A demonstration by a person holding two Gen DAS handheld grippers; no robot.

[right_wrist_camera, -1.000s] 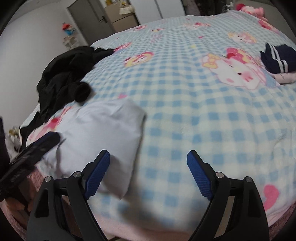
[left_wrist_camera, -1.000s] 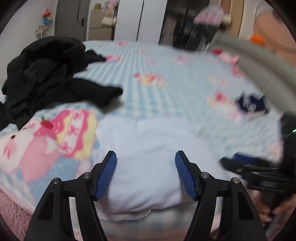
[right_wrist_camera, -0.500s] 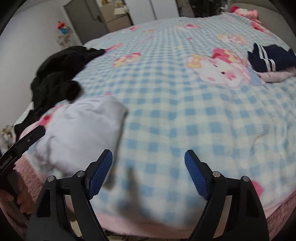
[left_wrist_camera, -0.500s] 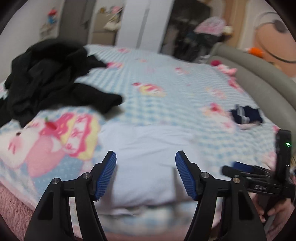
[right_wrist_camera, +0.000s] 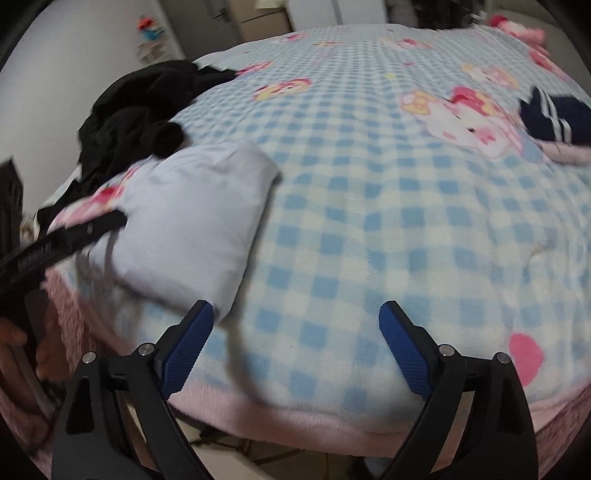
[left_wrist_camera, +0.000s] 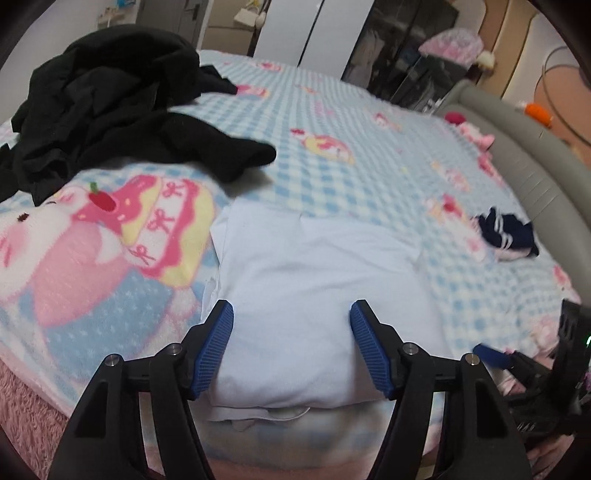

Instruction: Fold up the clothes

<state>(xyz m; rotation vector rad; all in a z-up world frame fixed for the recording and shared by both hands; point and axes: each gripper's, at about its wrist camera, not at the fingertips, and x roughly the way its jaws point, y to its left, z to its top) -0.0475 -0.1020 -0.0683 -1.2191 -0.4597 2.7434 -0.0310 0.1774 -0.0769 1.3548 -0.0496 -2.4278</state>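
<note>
Clothes lie in three spots on the bed. Nearest its front edge sits a folded white garment (left_wrist_camera: 317, 295), a neat rectangle with a loose layer of white cloth peeking out under its near edge. Beyond it to the left is a heap of black clothes (left_wrist_camera: 110, 99), unfolded, one sleeve-like end reaching toward the white piece without touching it. Well apart on the right lies a small navy item with white stripes (right_wrist_camera: 554, 114), resting on something pink.

No container shows in either view.

Over the white garment hangs the left gripper (left_wrist_camera: 291, 347), its jaws apart with nothing clamped; the pads stand above the cloth at either side. The right gripper (right_wrist_camera: 295, 343) hovers over bare blanket just beside the garment's right corner, its jaws opening, with nothing between them.

Covering the bed is a fleecy blanket (right_wrist_camera: 388, 221) of blue-and-white checks with pink cartoon figures and a pink border. A grey padded bed frame (left_wrist_camera: 524, 166) curves along the right side. Behind stand a white wardrobe (left_wrist_camera: 295, 33) and a dark doorway, blurred.
</note>
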